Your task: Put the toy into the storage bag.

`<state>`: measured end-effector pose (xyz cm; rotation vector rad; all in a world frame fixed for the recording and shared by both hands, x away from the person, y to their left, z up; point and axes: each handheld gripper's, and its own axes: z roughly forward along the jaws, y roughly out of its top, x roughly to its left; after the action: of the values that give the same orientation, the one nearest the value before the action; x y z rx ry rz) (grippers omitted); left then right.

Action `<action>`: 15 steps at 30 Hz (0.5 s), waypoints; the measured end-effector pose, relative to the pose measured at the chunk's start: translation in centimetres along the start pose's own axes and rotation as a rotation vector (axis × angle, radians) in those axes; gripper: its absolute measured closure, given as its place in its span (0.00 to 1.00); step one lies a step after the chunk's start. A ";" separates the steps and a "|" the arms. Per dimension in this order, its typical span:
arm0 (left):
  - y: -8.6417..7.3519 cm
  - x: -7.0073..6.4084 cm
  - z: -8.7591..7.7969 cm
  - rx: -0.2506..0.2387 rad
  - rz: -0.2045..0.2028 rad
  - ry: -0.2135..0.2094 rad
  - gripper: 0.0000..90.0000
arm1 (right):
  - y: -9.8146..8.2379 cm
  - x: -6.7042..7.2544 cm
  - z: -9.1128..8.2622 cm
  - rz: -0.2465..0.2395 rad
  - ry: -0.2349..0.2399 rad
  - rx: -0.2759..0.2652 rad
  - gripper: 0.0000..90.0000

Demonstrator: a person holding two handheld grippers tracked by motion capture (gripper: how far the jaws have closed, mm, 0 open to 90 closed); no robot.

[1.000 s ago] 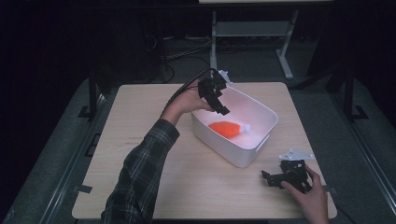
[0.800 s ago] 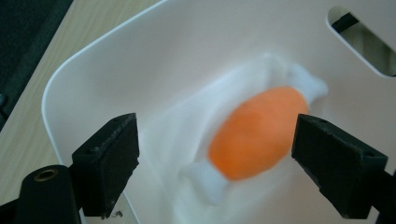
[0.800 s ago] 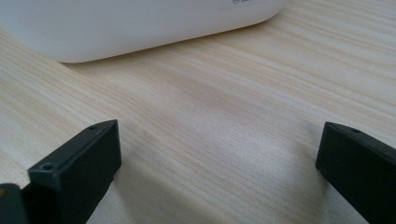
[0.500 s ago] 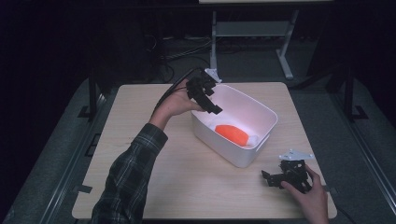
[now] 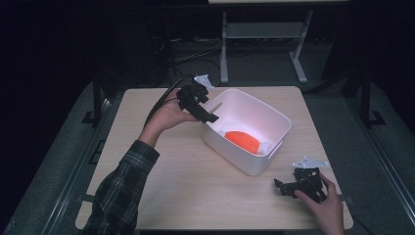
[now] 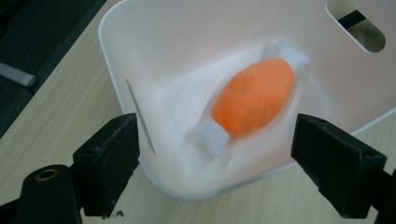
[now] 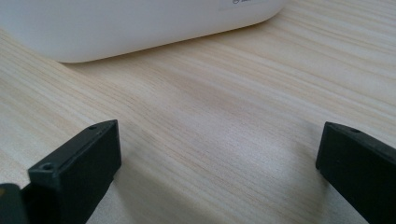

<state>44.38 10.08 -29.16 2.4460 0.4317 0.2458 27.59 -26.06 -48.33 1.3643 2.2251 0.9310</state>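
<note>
Placement appears complete — the orange plush toy point(image 6: 252, 98) lies on the floor of the white bin point(image 5: 266, 164), the left tool point(image 5: 211, 118) hangs open and empty above its rim, and the right tool point(image 5: 279, 185) rests open on the surface point(image 5: 161, 196).

Table lit from above, dark surroundings; close views bright, slightly soft

The toy point(image 5: 243, 141) lies in the bin point(image 5: 254, 164) mid-table point(image 5: 161, 196); left gripper point(image 5: 204, 113) at the bin's left rim; right gripper point(image 5: 288, 188) before its right.
</note>
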 end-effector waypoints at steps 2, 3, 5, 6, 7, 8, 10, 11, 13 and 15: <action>-0.7 -0.2 -0.6 -0.011 -0.014 0.012 0.17 | 0.0 0.0 0.0 -0.001 0.000 -0.001 0.00; -1.0 -0.2 -0.8 -0.014 -0.019 0.018 0.17 | 0.0 0.0 0.0 -0.001 0.000 -0.001 0.00; -2.0 -0.5 -1.6 -0.024 -0.032 0.038 0.17 | 0.0 0.0 0.0 -0.002 0.000 0.001 0.00; -2.0 -0.5 -1.6 -0.024 -0.032 0.038 0.17 | 0.0 0.0 0.0 -0.002 0.000 0.001 0.00; -2.3 -0.6 -1.9 -0.031 -0.038 0.043 0.17 | 0.0 0.0 0.0 -0.002 0.000 0.001 0.00; -2.9 -0.9 -2.3 -0.034 -0.049 0.054 0.17 | 0.0 0.0 0.0 -0.001 0.000 0.000 0.00; -3.7 -1.1 -2.6 -0.042 -0.062 0.063 0.17 | 0.0 0.0 0.0 -0.001 0.000 0.001 0.00; -3.7 -1.1 -2.6 -0.042 -0.062 0.063 0.17 | 0.0 0.0 0.0 -0.001 0.000 0.001 0.00; -4.5 -1.4 -2.9 -0.045 -0.071 0.071 0.17 | 0.0 0.0 0.0 -0.002 0.000 0.001 0.00; -5.5 -1.8 -3.1 -0.050 -0.083 0.078 0.17 | 0.0 0.0 0.0 -0.002 0.000 0.002 0.00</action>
<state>40.55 15.23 -30.28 2.3700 0.5533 0.3143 27.60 -26.08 -48.33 1.3623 2.2273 0.9287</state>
